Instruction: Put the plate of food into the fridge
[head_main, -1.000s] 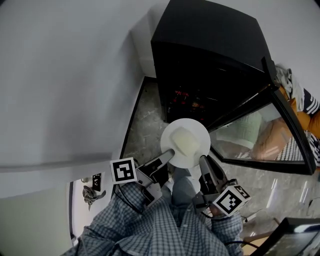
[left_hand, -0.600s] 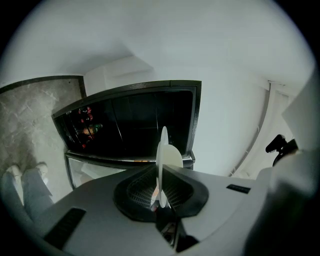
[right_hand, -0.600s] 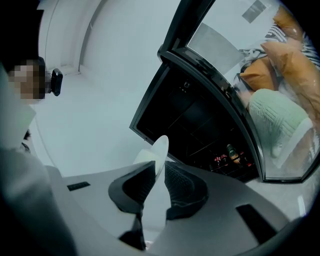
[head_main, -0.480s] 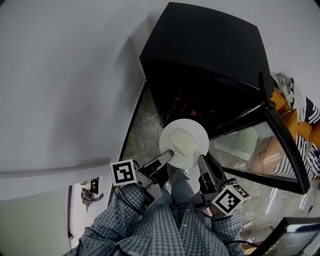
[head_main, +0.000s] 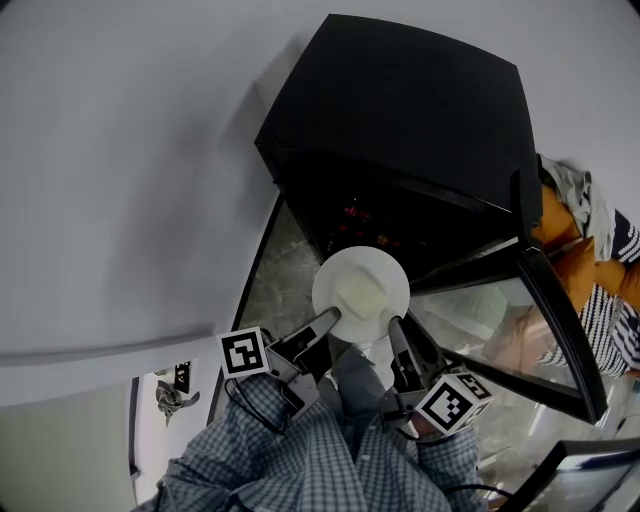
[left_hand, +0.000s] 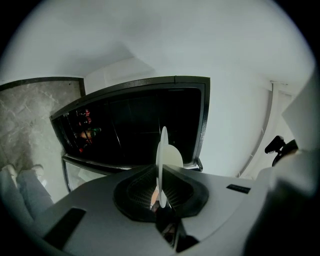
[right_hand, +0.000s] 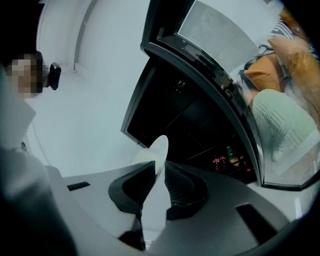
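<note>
We hold the plate (head_main: 386, 268) of food (head_main: 361, 293) before the open fridge (head_main: 400, 130), left gripper (head_main: 331, 322) and right gripper (head_main: 393, 331) fingers clenched on its rim; next, we judge, comes a level reach inside.

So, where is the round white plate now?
Head view, centre: the round white plate is held by the left hand-held gripper and right hand-held gripper, in front of the open black fridge.
</note>
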